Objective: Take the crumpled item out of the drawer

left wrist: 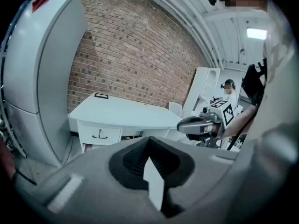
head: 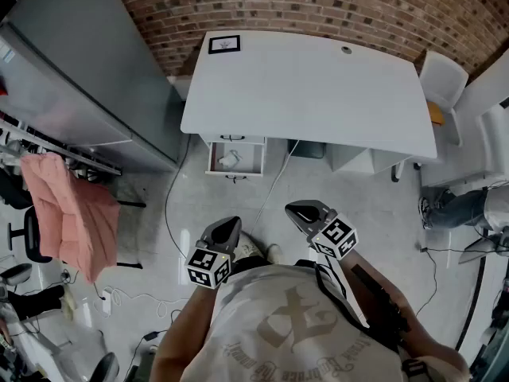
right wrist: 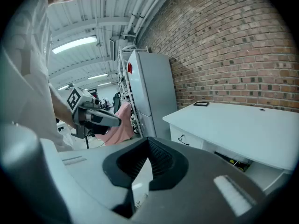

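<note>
A white desk (head: 310, 86) stands against the brick wall. Under its left end one drawer (head: 235, 169) is pulled open, and a crumpled white item (head: 229, 160) lies inside it. My left gripper (head: 227, 231) and right gripper (head: 305, 212) hover close to my chest, well short of the desk, both pointing toward it. Each has its jaws shut with nothing between them. The left gripper view looks past its own jaws (left wrist: 150, 143) to the desk (left wrist: 126, 113) and the right gripper (left wrist: 196, 124). The right gripper view shows its own jaws (right wrist: 148, 146) and the left gripper (right wrist: 100, 119).
A tall grey cabinet (head: 87, 70) stands left of the desk, with a pink cloth (head: 71, 213) hanging on a rack beside it. A small framed picture (head: 224, 44) lies on the desk. A white chair (head: 441, 78) and a person's leg (head: 461, 209) are at the right. Cables (head: 270, 185) run over the floor.
</note>
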Available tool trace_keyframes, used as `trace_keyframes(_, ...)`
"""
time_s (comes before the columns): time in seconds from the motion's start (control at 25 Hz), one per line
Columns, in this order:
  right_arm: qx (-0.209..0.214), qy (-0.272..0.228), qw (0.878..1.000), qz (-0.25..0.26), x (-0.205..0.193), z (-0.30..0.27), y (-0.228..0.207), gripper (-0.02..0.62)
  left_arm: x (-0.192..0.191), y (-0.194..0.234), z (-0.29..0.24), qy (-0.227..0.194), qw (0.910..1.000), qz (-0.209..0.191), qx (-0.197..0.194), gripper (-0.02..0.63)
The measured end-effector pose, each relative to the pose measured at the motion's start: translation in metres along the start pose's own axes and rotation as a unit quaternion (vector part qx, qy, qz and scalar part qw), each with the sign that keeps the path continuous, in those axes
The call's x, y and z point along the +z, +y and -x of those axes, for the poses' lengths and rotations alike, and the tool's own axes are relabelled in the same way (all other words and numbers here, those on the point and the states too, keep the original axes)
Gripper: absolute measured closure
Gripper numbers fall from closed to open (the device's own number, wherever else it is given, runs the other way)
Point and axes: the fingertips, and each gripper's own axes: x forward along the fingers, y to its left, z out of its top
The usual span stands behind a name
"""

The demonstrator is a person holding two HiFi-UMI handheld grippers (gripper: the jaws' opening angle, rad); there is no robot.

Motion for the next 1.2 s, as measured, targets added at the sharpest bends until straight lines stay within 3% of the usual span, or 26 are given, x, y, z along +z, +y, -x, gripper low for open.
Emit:
trace_keyframes(0.28, 0.006, -0.003, 1.0, 0.023, -0.011, 0.024, 0.013, 0.589, -0.017, -0.035, 0.015, 0.0, 0.9999, -0.003, 0.016, 0.603)
trace_keyframes(0.64, 0.008, -0.016, 1.0, 0.012, -0.014, 0.028, 0.02, 0.589, -0.022, -0.041, 0.033, -0.002, 0.9991, -0.004, 0.042, 0.603)
trace_keyframes(0.92, 0.009, -0.015, 1.0, 0.009, -0.01, 0.011, 0.019, 0.589, -0.02, -0.022, 0.033, -0.004, 0.9991, 0.003, 0.042, 0.603)
trace_keyframes(1.2, -0.014, -0.011, 1.0, -0.005, 0.003, -0.029, 0.012, 0.589, -0.014, 0.028, 0.034, 0.008, 0.9997, 0.004, 0.024, 0.603)
